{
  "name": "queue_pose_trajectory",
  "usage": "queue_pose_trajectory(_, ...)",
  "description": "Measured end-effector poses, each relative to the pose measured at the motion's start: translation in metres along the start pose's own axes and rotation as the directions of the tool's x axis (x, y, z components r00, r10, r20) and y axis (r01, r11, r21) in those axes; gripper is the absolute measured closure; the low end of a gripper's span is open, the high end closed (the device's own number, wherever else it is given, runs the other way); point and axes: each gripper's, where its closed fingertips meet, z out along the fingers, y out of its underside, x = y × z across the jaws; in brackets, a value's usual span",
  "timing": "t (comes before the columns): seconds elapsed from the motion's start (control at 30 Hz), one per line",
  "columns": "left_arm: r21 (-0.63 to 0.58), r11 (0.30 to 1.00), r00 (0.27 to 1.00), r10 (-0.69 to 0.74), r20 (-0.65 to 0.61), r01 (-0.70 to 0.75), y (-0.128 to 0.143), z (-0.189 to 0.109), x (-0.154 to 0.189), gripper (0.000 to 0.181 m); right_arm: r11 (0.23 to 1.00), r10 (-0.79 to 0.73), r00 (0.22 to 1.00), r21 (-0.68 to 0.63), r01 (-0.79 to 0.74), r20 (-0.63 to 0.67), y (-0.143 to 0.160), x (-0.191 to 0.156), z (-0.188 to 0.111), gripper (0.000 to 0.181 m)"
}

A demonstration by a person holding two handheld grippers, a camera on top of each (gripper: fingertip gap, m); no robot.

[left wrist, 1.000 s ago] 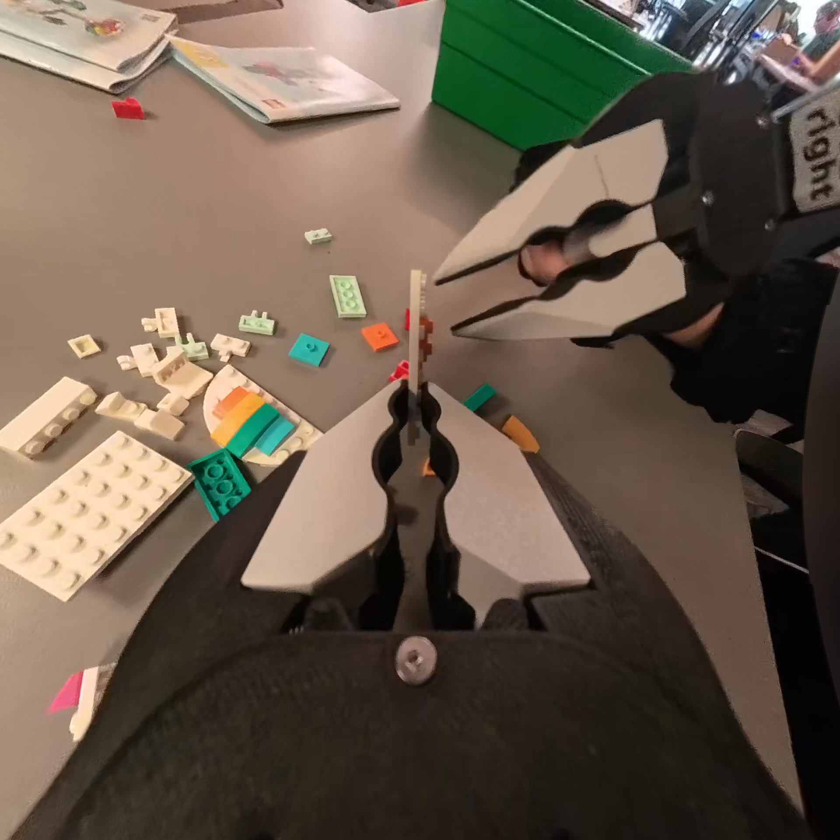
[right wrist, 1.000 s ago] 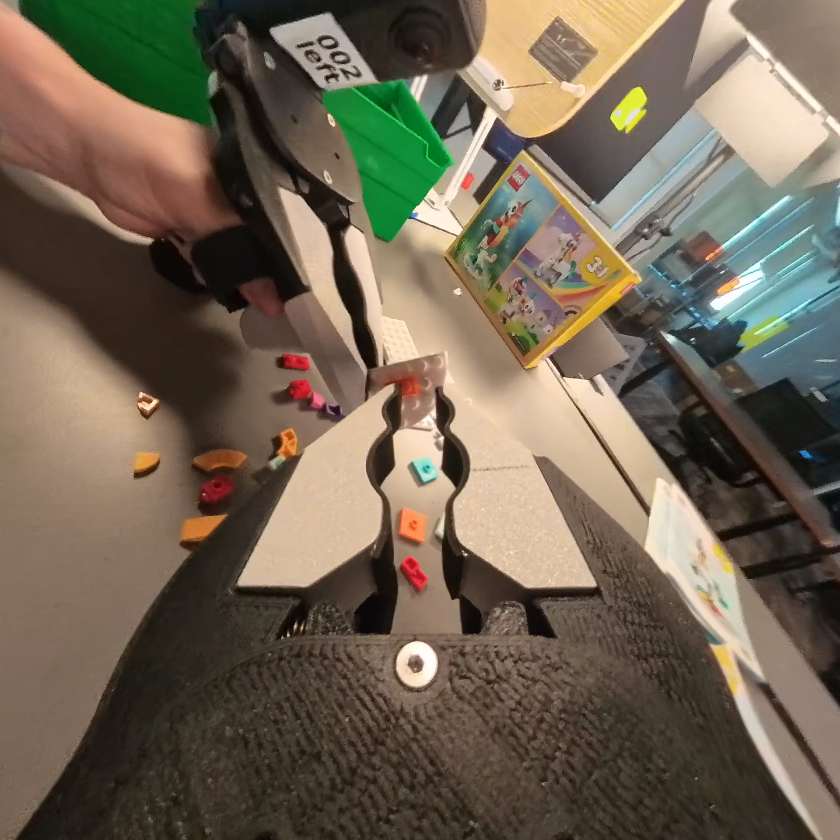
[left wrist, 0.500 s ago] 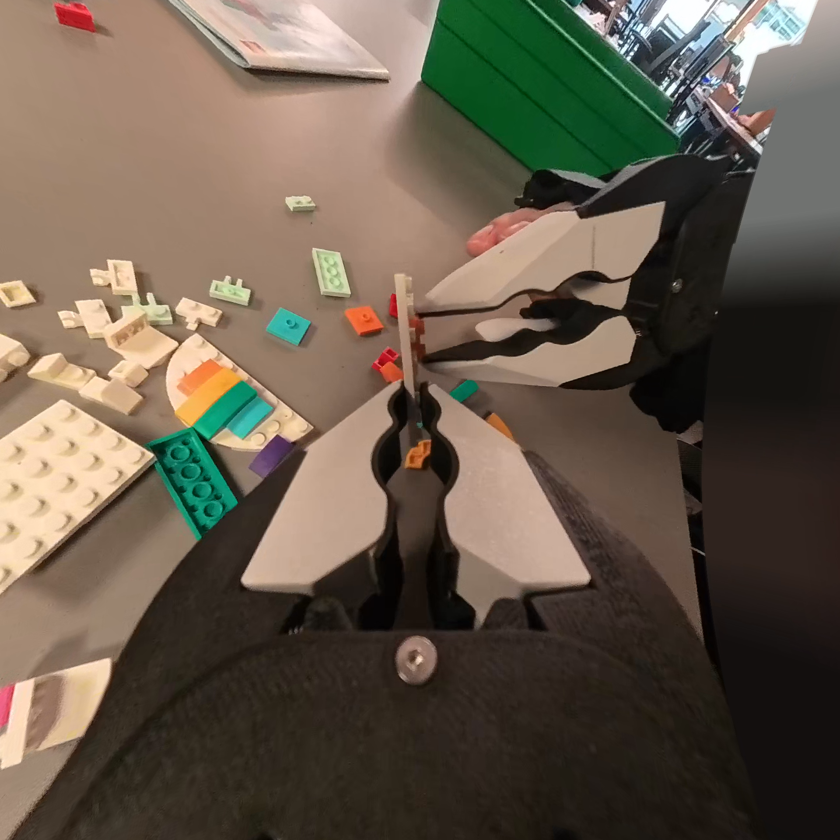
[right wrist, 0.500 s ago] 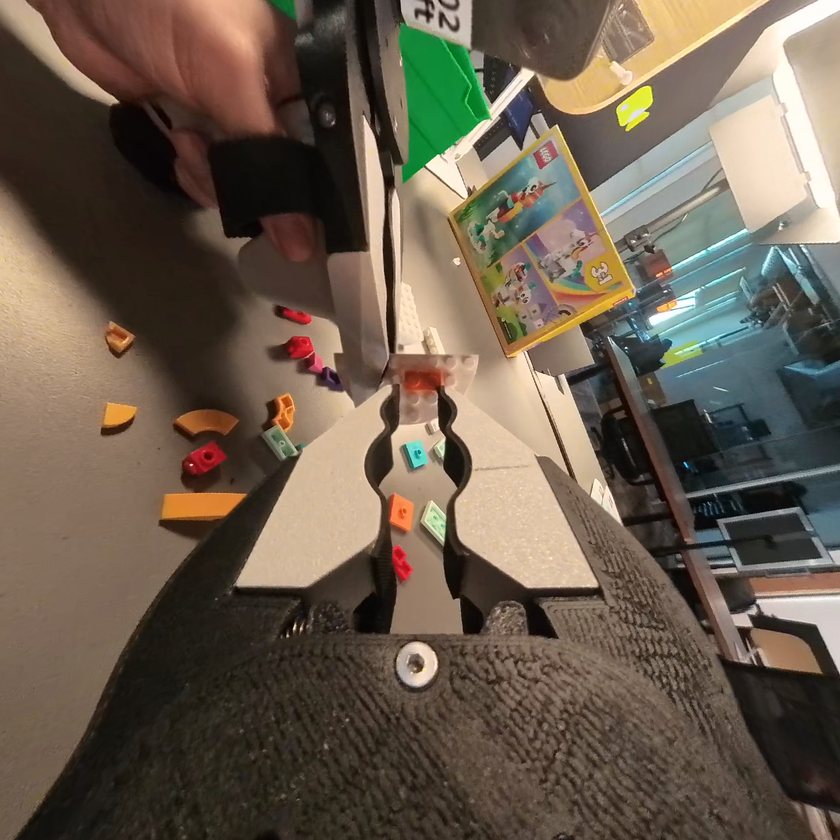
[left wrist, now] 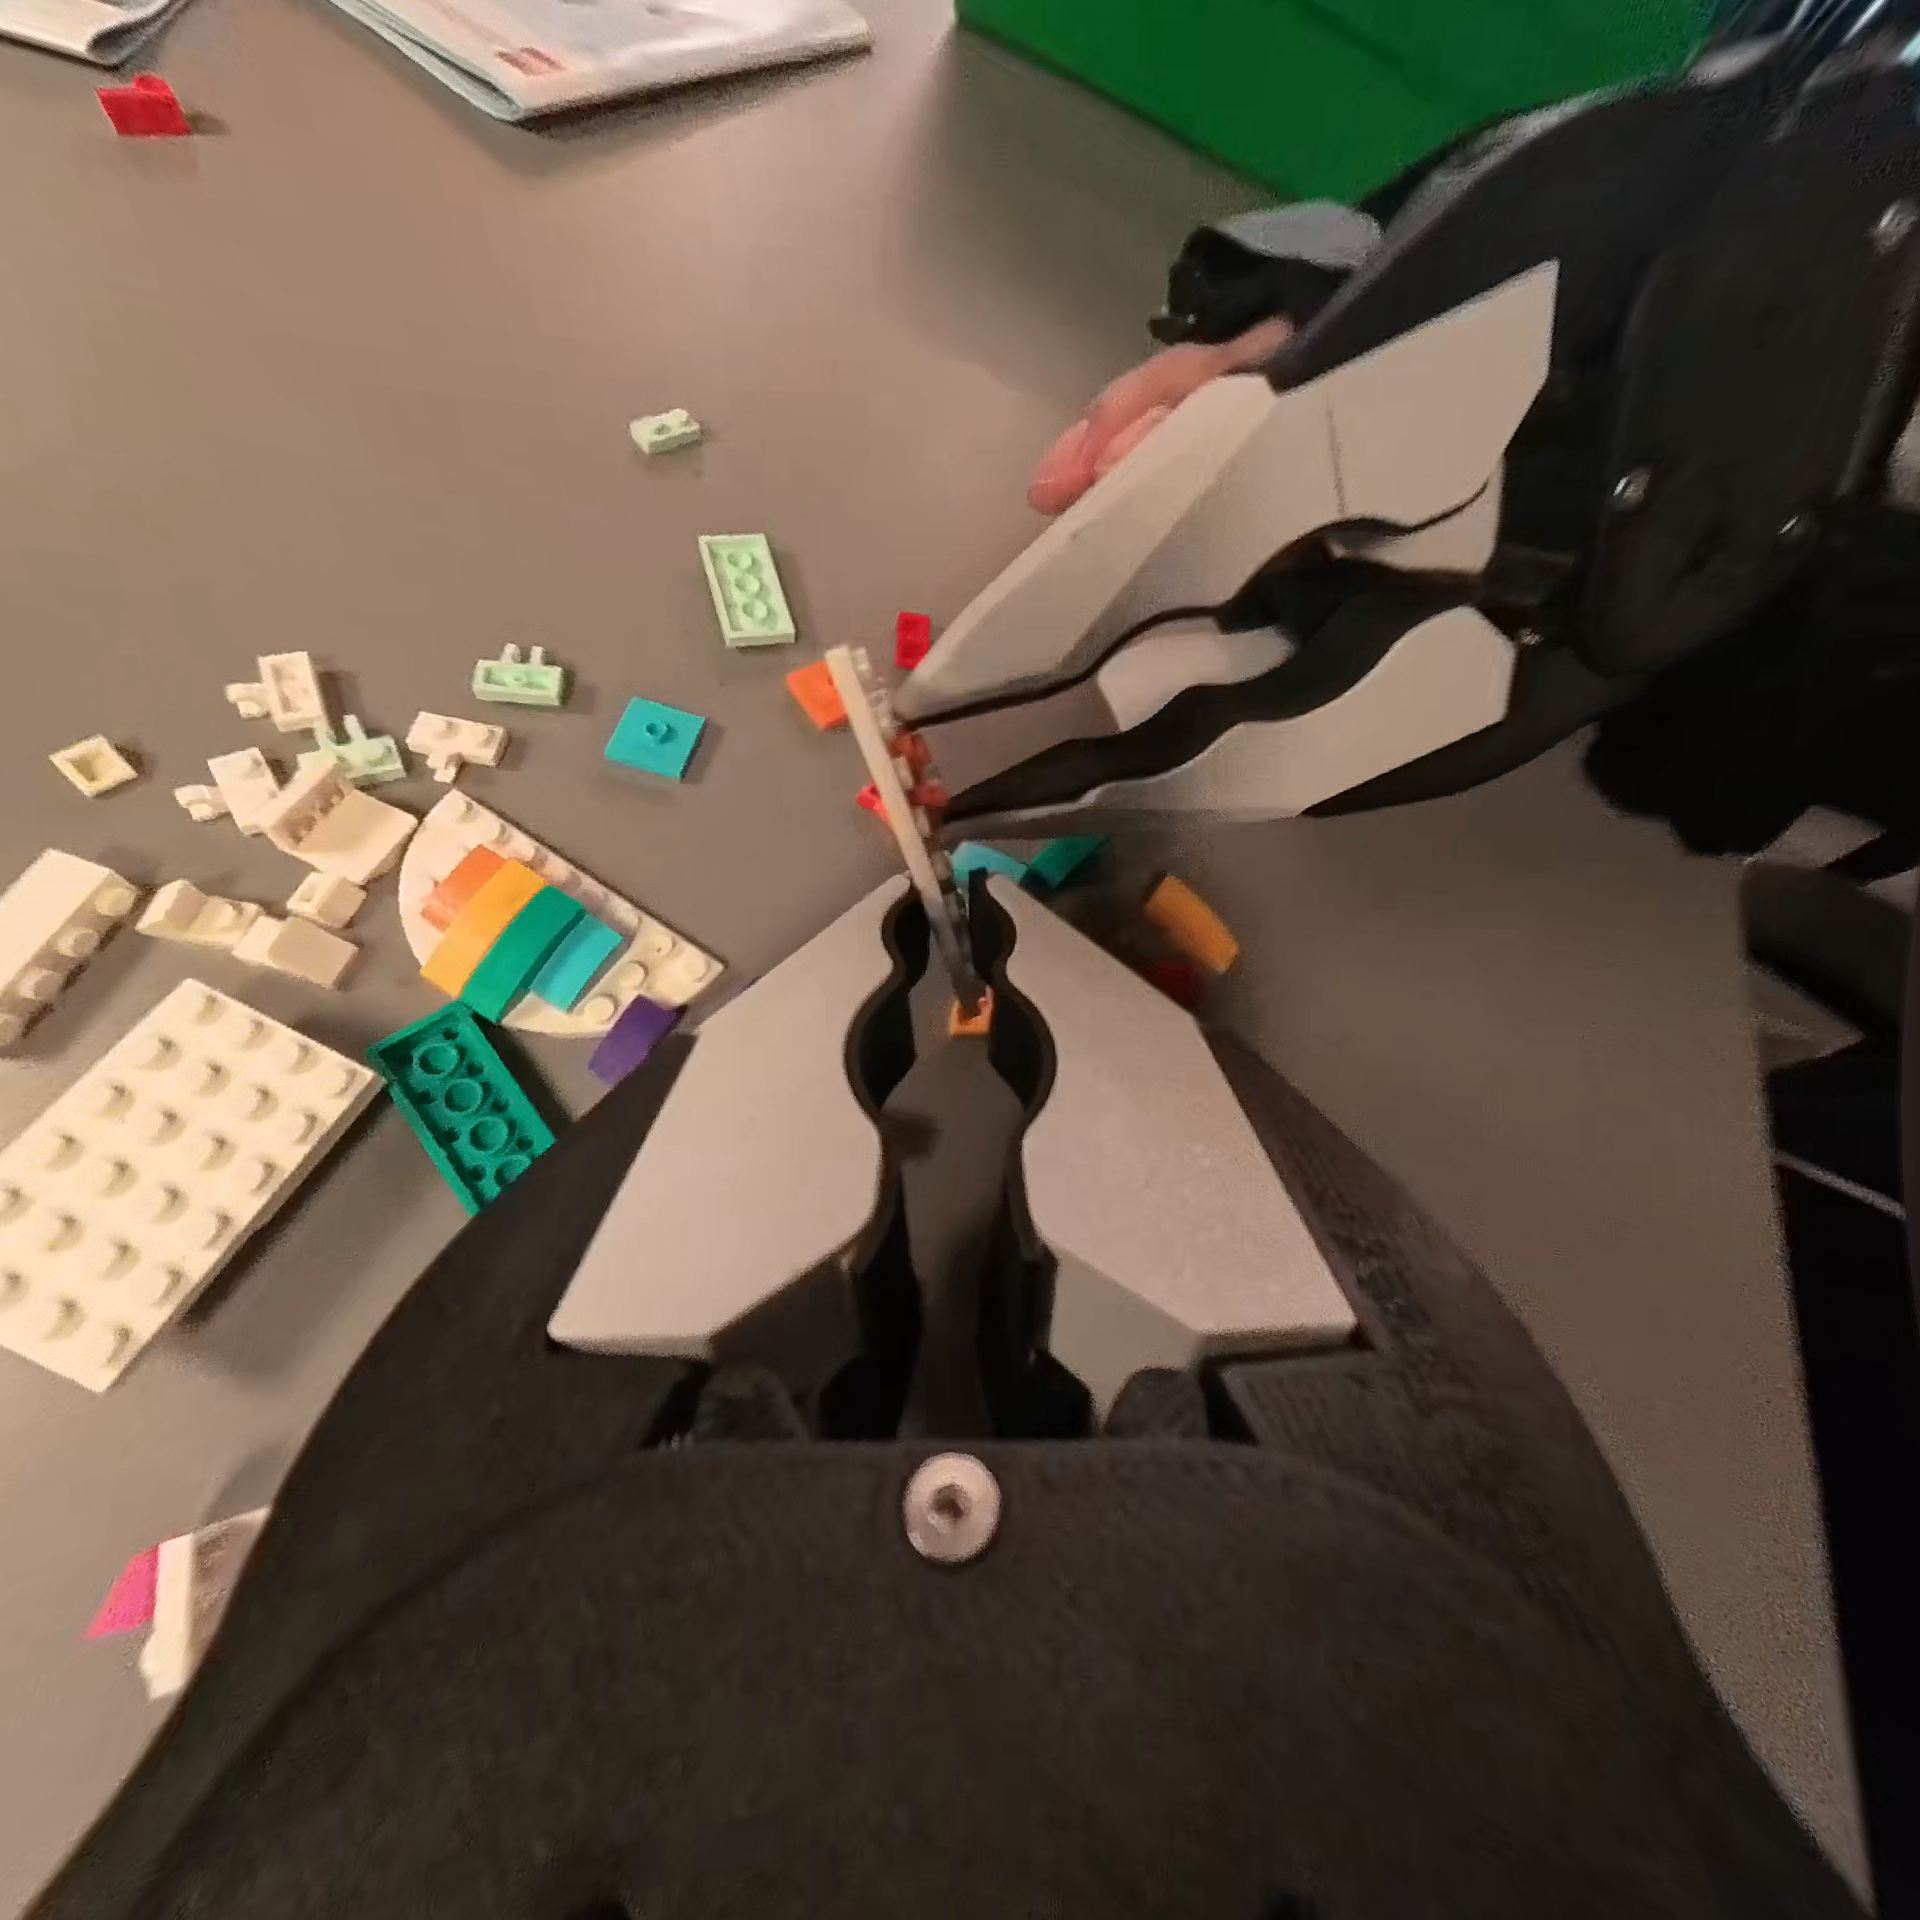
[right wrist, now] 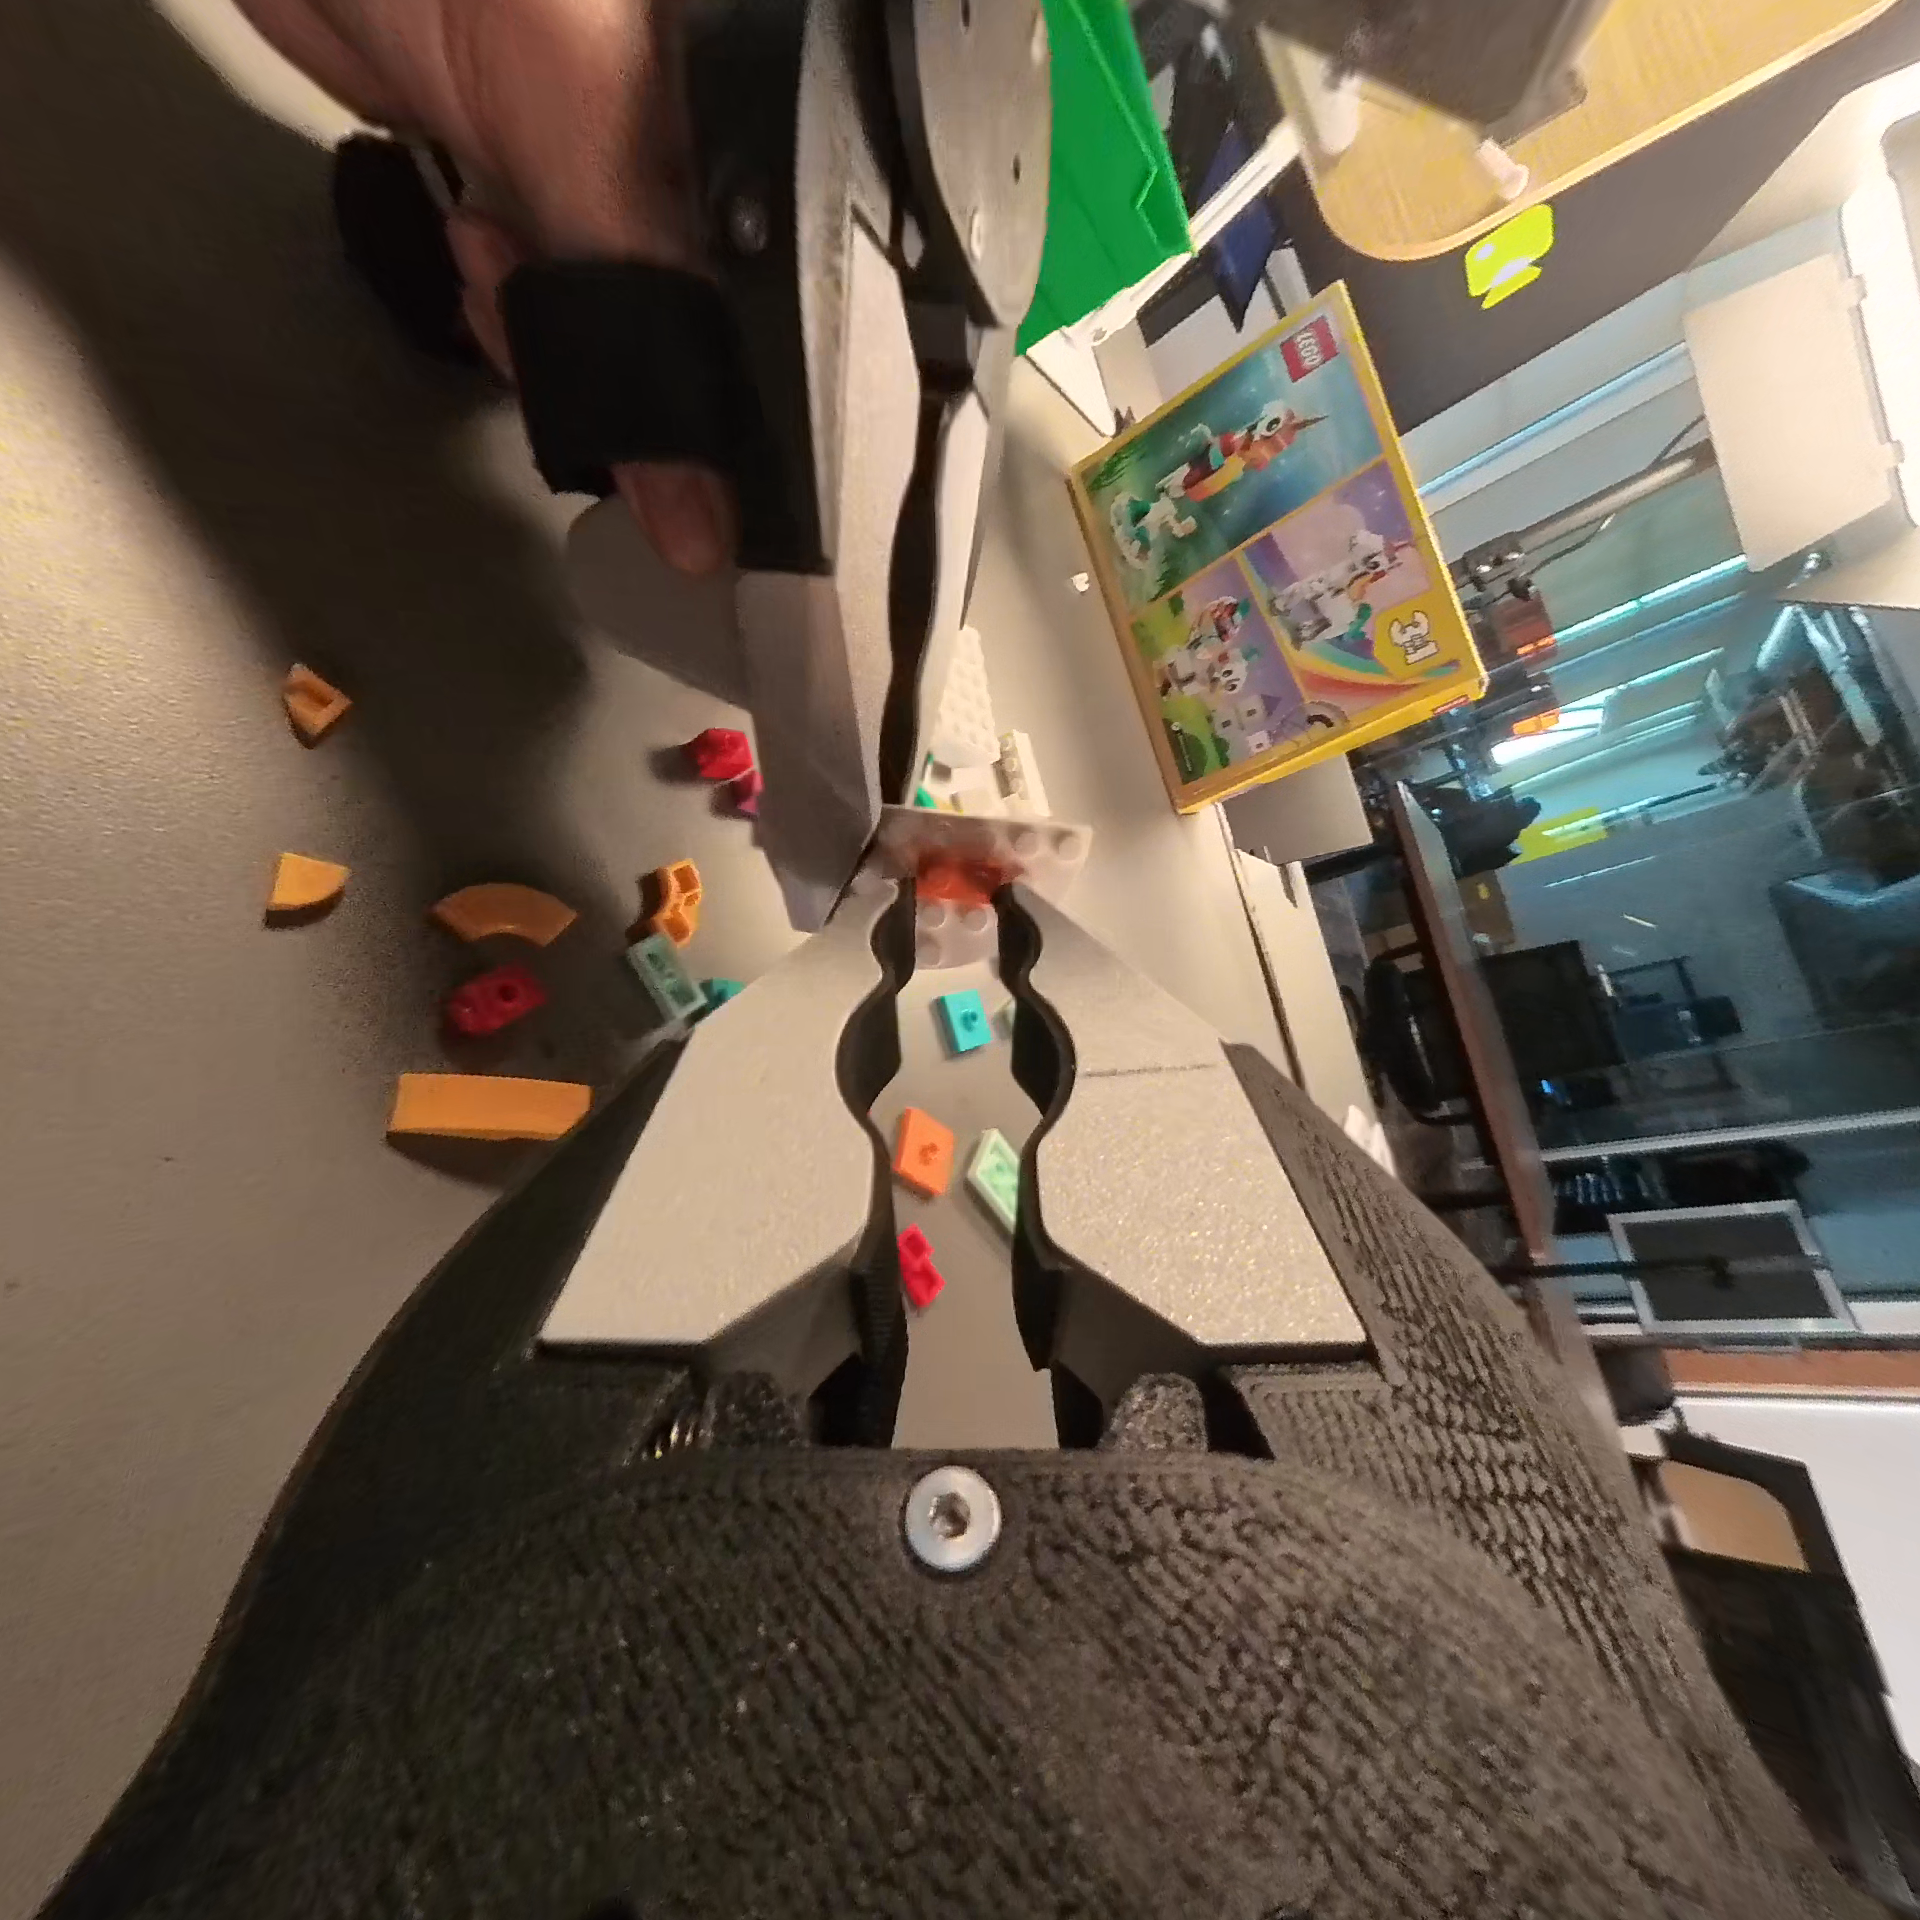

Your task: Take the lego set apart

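Left wrist view: the left gripper [left wrist: 948,894] sat at frame centre, its jaws nearly closed on the lower edge of a thin white plate [left wrist: 891,774], which stood on edge and leaned toward the upper left. Small red pieces [left wrist: 912,750] were stuck on the plate's right face. From the right of the frame the right gripper [left wrist: 923,758] reached in, jaws a little apart, its tips at those red pieces. Loose parts lay on the grey desk [left wrist: 416,343] at left: a big white plate [left wrist: 135,1174], a green brick [left wrist: 462,1101], a white half-round with coloured arches [left wrist: 540,951], a teal tile [left wrist: 655,738] and a mint plate [left wrist: 746,589]. Booklets [left wrist: 623,42] lay at the top, a green bin [left wrist: 1299,83] at the upper right.

Right wrist view: the right gripper [right wrist: 954,883] had its tips narrowly apart, pinching an orange-red piece [right wrist: 954,878] on the white plate [right wrist: 1023,840] at frame centre. The left gripper [right wrist: 883,821] came down from the top, held by a hand [right wrist: 499,114], its tips shut on the plate's left end. Orange arches [right wrist: 488,1107] and a red piece [right wrist: 497,1000] lay on the desk [right wrist: 156,1247] at left. A teal tile [right wrist: 961,1023], an orange tile [right wrist: 925,1151] and a mint plate [right wrist: 995,1179] showed between the jaws. A yellow set box [right wrist: 1278,551] stood at the upper right.
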Motion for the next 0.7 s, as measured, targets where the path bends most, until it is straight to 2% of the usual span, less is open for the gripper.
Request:
queue_pose_trajectory(0.1,-0.026,0.999,0.999,0.045,0.031,-0.044,0.0033,0.0015,-0.0014,0.174,0.999,0.036,0.999,0.009,-0.036,0.029,0.0008,-0.0029,0.0005,0.168)
queue_pose_trajectory(0.23,0.015,0.999,0.999,-0.042,-0.016,0.042,-0.0018,-0.001,-0.0007,0.176,0.997,0.068,0.997,0.043,-0.069,0.023,-0.0035,0.0005,-0.0014,0.167)
queue_pose_trajectory(0.7,0.055,0.99,0.99,-0.131,-0.049,0.133,-0.0065,-0.0034,-0.0037,0.177,1.0,0.005,0.997,0.028,-0.003,-0.08,-0.0045,0.0049,0.0033,0.162)
